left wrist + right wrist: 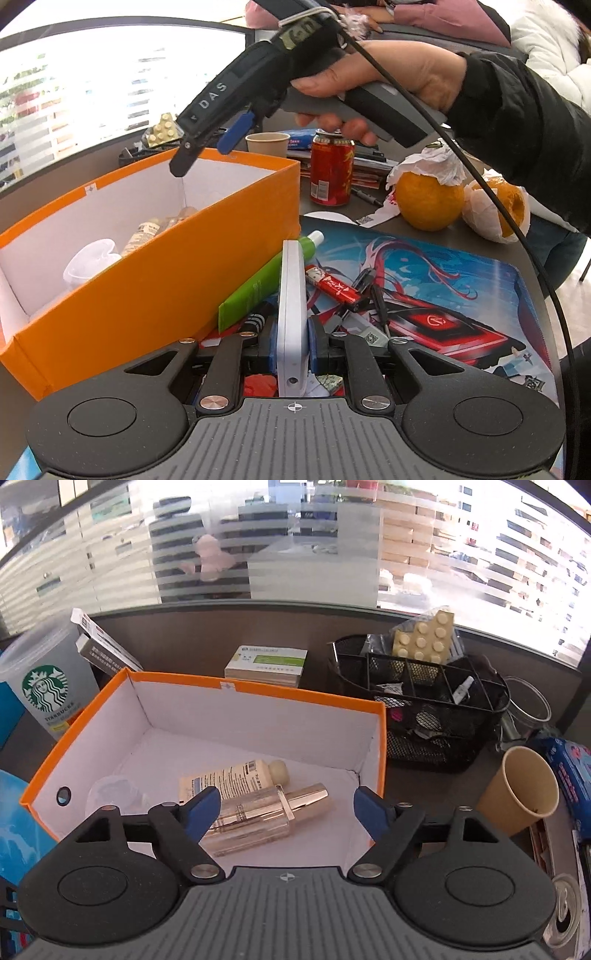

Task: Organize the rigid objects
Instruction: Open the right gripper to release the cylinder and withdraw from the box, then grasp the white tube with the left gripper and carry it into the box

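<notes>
My left gripper [291, 341] is shut on a flat white case [291, 295], held on edge just right of the orange box [155, 280]. A green tube [266, 280], a small red pack [334, 286] and black pens [369, 295] lie on the printed mat [461, 280] below. My right gripper [286, 805] is open and empty above the orange box [258, 690]; it also shows in the left wrist view [203, 147]. Inside the box lie a gold-capped clear bottle [266, 812], a cream tube [229, 779] and a clear plastic piece [110, 794].
A red can [330, 170], a paper cup [524, 786] and two oranges [428, 199] stand behind the mat. A black mesh organiser [424, 709] with a beige brick, a green-labelled packet [266, 664] and a Starbucks cup [48, 694] surround the box.
</notes>
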Demonstrator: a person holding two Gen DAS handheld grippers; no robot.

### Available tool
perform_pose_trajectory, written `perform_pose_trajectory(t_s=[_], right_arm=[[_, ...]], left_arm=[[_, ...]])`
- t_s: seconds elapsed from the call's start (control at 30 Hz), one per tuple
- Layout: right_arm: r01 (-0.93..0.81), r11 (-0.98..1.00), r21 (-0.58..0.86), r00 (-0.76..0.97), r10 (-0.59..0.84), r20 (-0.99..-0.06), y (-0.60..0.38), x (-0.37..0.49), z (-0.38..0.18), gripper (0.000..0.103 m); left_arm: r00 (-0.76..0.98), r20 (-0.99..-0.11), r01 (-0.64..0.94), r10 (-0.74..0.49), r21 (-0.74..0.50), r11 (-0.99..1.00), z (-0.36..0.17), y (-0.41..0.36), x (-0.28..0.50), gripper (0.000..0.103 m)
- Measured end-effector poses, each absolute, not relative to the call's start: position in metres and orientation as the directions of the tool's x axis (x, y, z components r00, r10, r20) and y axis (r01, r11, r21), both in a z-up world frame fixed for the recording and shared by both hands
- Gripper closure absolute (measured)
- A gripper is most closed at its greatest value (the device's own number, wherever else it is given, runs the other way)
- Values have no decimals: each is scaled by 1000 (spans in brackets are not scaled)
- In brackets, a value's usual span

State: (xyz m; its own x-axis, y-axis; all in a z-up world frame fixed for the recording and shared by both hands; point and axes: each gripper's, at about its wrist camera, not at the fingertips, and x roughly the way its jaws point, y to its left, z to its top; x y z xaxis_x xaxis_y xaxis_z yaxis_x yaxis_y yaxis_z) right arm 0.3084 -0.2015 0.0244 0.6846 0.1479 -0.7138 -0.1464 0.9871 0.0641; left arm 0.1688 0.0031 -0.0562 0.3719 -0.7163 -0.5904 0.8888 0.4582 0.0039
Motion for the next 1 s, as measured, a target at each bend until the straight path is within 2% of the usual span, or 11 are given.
perform_pose_trajectory(t_s=[0.4, 0.67, 0.8, 1.0], right_arm=[[-303, 918, 256, 678, 396, -619, -213, 215, 26, 25], [-221, 971, 92, 683, 222, -696, -210, 168, -20, 28], [-203, 976, 79, 680, 198, -706, -205, 159, -41, 34], [-202, 977, 74, 690, 195, -697, -200, 158, -51, 34]], left_arm=[[400, -579, 880, -710, 27, 474, -43, 5, 164, 89], [403, -576, 885, -711, 48, 463, -34, 3, 159, 89], [405, -578, 886, -708, 58, 459, -30, 1, 157, 89], [408, -574, 886, -710, 61, 460, -19, 0, 153, 89]])
